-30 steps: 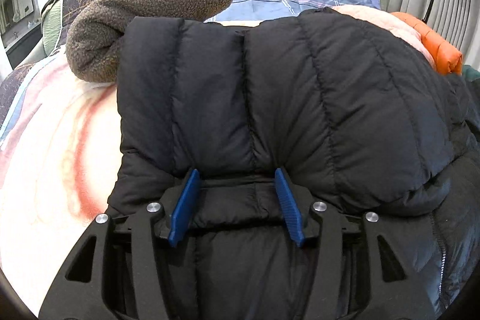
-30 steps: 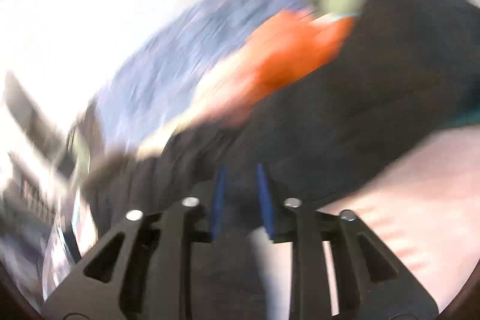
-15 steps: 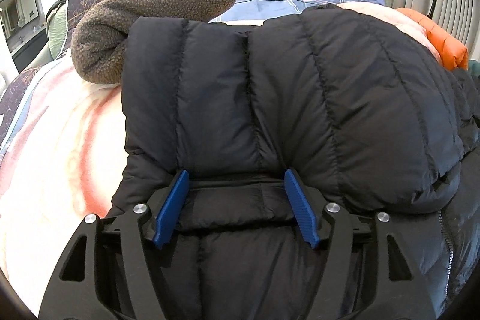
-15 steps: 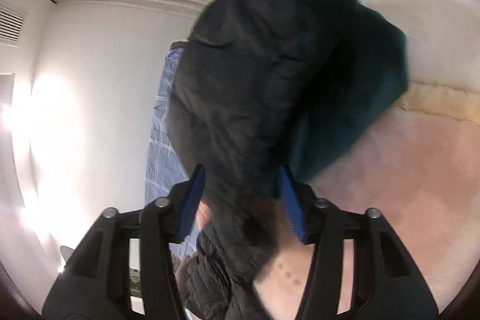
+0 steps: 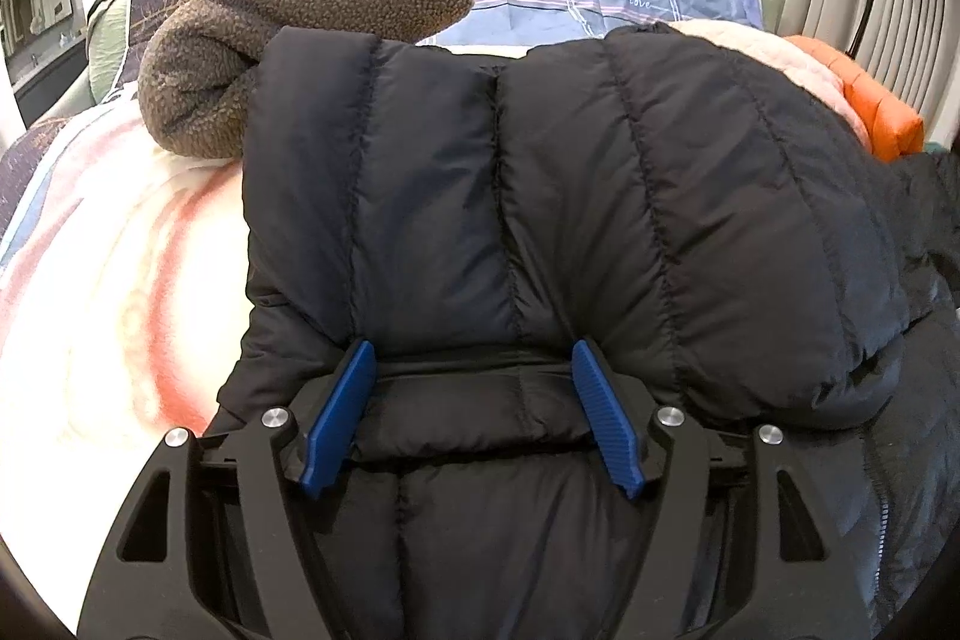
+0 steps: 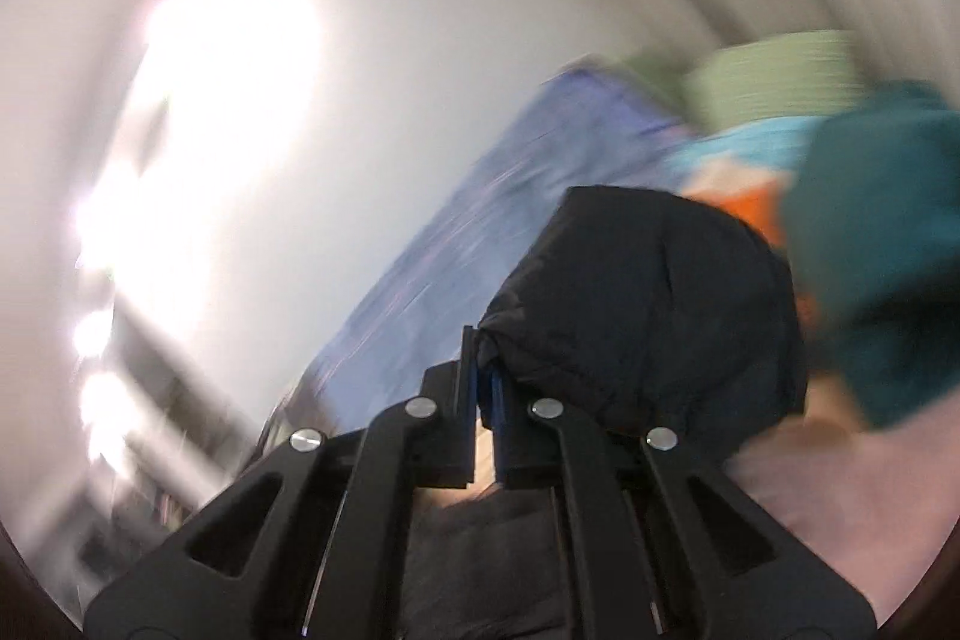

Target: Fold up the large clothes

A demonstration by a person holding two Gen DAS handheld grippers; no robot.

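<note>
Jaws amid black puffer jacket (image 5: 600, 196), brown fleece (image 5: 288, 46) beside.

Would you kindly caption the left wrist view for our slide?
Open left gripper straddling a folded black puffer jacket on a bed.

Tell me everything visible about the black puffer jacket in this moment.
The black puffer jacket is quilted in stitched channels and matte, nylon-looking, with a zipper at its right edge. A folded-over section lies atop it on a pink-and-cream blanket. Its far edge overlaps a brown fleece garment. The open left tongs straddle a fold; the right tongs pinch a lifted bunch.
</note>
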